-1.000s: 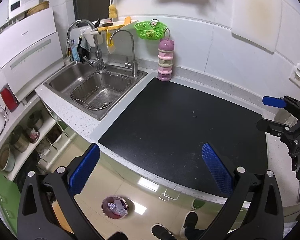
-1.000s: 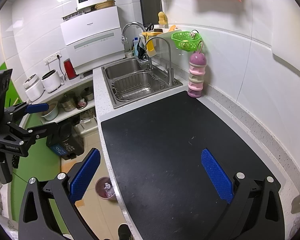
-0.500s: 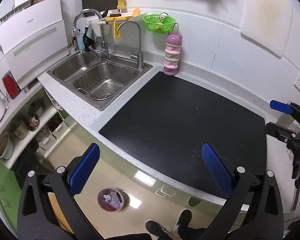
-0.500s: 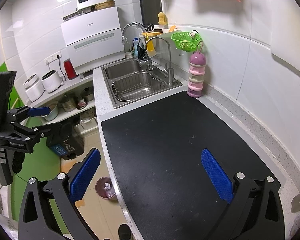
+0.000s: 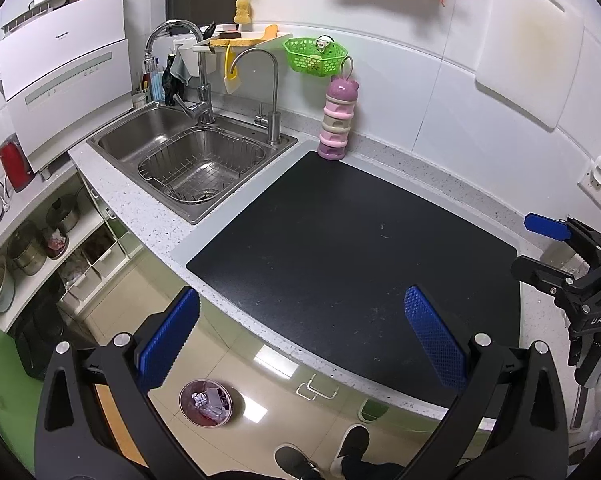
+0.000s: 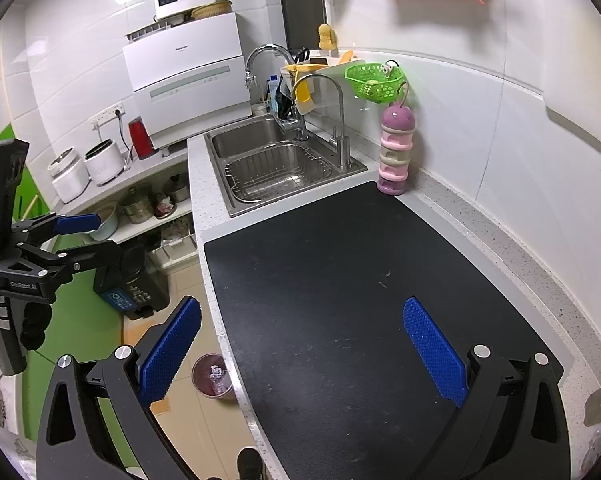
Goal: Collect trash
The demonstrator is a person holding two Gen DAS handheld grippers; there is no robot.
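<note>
Trash lies in the small round bin point(image 5: 205, 402) on the floor, below the tabletop point(image 5: 148, 216) edge, near my left tongs point(image 5: 300, 344), which are spread apart and empty. My right tongs point(image 6: 302, 354), likewise apart and empty, hang over the black mat point(image 6: 332, 280) on the tabletop.
</note>
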